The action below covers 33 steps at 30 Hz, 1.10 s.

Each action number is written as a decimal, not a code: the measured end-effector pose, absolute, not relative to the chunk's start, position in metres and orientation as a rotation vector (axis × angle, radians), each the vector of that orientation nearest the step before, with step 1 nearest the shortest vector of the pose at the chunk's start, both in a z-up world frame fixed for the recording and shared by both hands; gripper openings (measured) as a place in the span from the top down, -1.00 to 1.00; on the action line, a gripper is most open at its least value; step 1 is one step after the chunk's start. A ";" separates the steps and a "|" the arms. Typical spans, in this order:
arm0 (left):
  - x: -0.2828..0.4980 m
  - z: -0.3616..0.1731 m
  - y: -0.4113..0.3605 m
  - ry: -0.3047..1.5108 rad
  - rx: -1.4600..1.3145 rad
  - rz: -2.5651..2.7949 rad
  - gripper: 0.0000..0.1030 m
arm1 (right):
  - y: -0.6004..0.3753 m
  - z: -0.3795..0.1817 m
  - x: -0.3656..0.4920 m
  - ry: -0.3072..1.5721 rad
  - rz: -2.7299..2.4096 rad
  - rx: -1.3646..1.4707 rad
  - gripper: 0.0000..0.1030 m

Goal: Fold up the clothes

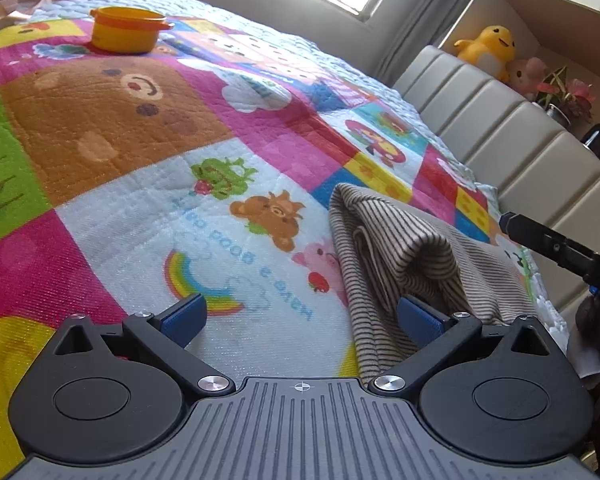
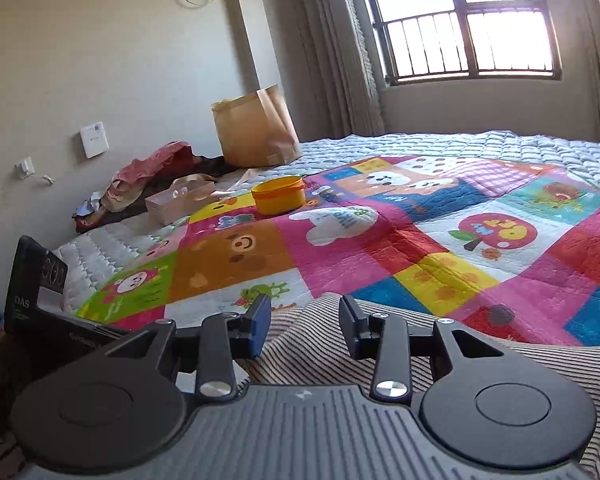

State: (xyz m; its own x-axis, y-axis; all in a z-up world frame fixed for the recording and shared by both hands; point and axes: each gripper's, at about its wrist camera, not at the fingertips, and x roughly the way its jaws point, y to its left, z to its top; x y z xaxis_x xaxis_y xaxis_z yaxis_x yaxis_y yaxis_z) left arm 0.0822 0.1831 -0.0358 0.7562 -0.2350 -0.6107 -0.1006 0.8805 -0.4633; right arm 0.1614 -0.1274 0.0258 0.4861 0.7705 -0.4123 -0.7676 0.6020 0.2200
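**Striped garment on patchwork quilt, both tools open**

Item 1. Striped garment [image 1: 396, 248]: fine brown-and-cream stripes, partly folded into a raised, humped bundle. It lies on the near right part of the bed in the left wrist view, and directly under the right tool in the right wrist view [image 2: 380, 344].

Item 2. Left tool [image 1: 302, 318]: jaws spread wide, blue pads, holding nothing. Its right finger lies at the near edge of the garment; its left finger is over bare quilt.

Item 3. Right tool [image 2: 304, 322]: jaws parted a moderate way, empty, above the striped cloth. Whether the pads touch the fabric cannot be told. Its black body also shows at the right edge of the left wrist view.

Item 4. Quilt [image 1: 148, 184]: bright cartoon patchwork covering the bed.

Item 5. Orange tub [image 2: 278, 195]: round, on the far side of the quilt, well apart from the garment.

Item 6. Paper bag [image 2: 256, 128]: brown, upright, far left corner of the bed near the wall.

Item 7. Yellow plush toy [image 1: 488, 48]: on the ledge behind the padded headboard [image 1: 512, 136].
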 end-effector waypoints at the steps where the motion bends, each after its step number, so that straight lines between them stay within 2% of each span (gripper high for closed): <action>1: 0.083 -0.035 0.183 0.717 -0.508 -0.084 -1.00 | -0.131 0.026 0.162 0.503 0.918 0.005 0.28; 4: 0.085 -0.031 0.181 0.718 -0.535 -0.108 -1.00 | -0.157 0.031 0.166 0.491 0.831 0.012 0.16; 6: 0.089 -0.028 0.176 0.719 -0.565 -0.153 -1.00 | -0.181 0.034 0.167 0.479 0.754 0.017 -0.03; 11: 0.110 -0.026 0.159 0.746 -0.707 -0.314 -1.00 | -0.252 0.018 0.169 0.563 0.599 0.181 -0.08; 15: 0.131 -0.040 0.142 0.814 -0.847 -0.408 -0.93 | -0.308 0.006 0.170 0.626 0.471 0.311 -0.08; 19: 0.146 -0.050 0.132 0.835 -0.837 -0.344 -0.90 | -0.325 -0.030 0.169 0.761 0.481 0.493 -0.08; 23: 0.167 -0.050 0.137 0.816 -0.826 -0.269 -0.78 | -0.306 -0.045 0.180 0.779 0.500 0.455 -0.15; 26: 0.181 -0.047 0.136 0.816 -0.772 -0.231 -0.47 | -0.283 -0.053 0.193 0.765 0.512 0.377 -0.13; 28: 0.188 -0.044 0.132 0.820 -0.721 -0.204 -0.06 | -0.270 -0.051 0.197 0.732 0.504 0.314 0.23; 30: 0.185 -0.036 0.132 0.800 -0.687 -0.209 0.10 | -0.261 -0.045 0.197 0.693 0.500 0.263 0.48; 33: 0.169 -0.016 0.132 0.756 -0.663 -0.253 0.31 | -0.273 -0.023 0.189 0.635 0.549 0.296 0.59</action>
State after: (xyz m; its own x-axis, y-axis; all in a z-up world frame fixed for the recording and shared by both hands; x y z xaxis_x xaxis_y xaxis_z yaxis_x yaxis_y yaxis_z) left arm 0.1688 0.1318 -0.0156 0.7098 -0.4390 -0.5509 -0.0185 0.7701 -0.6376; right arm 0.1889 -0.2731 -0.0233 0.6705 0.5671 -0.4783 -0.3915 0.8181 0.4212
